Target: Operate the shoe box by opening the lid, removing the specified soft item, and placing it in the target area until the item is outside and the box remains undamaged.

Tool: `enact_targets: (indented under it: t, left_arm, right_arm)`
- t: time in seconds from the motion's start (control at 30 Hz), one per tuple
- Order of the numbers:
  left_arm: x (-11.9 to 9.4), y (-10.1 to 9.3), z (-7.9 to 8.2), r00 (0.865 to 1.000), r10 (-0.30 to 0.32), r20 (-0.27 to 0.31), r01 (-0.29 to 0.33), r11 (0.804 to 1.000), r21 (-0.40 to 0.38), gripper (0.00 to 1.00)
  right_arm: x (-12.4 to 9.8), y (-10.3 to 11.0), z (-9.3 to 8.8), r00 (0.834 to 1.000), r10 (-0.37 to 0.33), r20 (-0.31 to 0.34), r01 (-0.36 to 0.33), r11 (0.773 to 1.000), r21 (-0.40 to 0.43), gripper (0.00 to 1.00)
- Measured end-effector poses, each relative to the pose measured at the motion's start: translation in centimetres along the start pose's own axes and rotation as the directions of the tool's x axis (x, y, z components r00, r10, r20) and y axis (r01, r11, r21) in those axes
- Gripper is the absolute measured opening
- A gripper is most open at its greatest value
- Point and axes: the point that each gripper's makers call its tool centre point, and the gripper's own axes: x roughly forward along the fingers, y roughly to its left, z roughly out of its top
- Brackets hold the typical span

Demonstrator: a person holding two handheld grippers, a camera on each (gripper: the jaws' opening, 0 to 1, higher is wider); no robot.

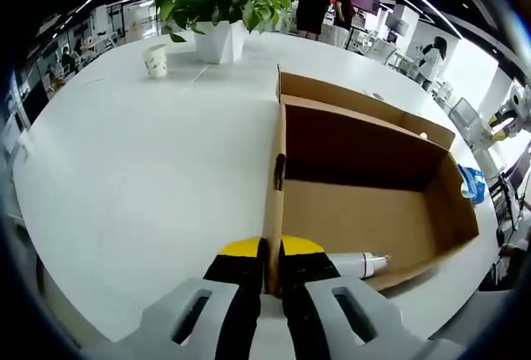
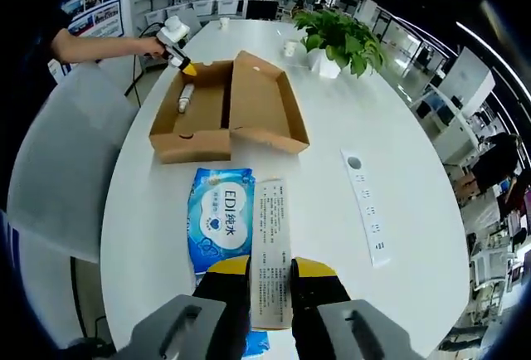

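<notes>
- In the left gripper view, my left gripper [image 1: 271, 262] is closed on the near wall of the open cardboard shoe box [image 1: 365, 211], one yellow-tipped jaw outside and one inside.
- A white bottle [image 1: 358, 265] lies on the box floor against that near wall, just inside the jaws.
- The box's far corner sits close to the table edge; a blue packet [image 1: 473, 182] peeks out beyond it.
- To the box's left, the white table [image 1: 141, 177] is bare and wide, with a paper cup [image 1: 155, 60] and a potted plant [image 1: 220, 12] well apart at the far side.
- In the right gripper view, my right gripper [image 2: 270, 281] has its jaws closed on the near end of the soft wipes pack [image 2: 222, 223], at its white label strip.
- The pack lies flat on the table outside the box, just in front of the box's near wall.
- The lid [image 2: 265, 103] lies folded open to the right.
- A white power strip [image 2: 366, 205] lies to the right, near the table edge, with bare surface between it and the pack.
</notes>
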Motion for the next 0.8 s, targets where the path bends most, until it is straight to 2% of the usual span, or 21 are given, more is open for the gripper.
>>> enact_targets:
  t: [0.33, 0.8]
  left_arm:
    - [0.1, 0.0, 0.0, 1.000, 0.006, -0.009, -0.006, 1.000, 0.015, 0.04]
    - [0.1, -0.1, 0.0, 1.000, 0.000, -0.003, 0.000, 1.000, -0.002, 0.04]
  right_arm:
    - [0.6, -0.7, -1.4, 1.000, 0.001, -0.024, -0.001, 1.000, 0.003, 0.14]
    - [2.3, -2.2, -5.0, 0.995, 0.010, -0.102, -0.009, 1.000, 0.007, 0.14]
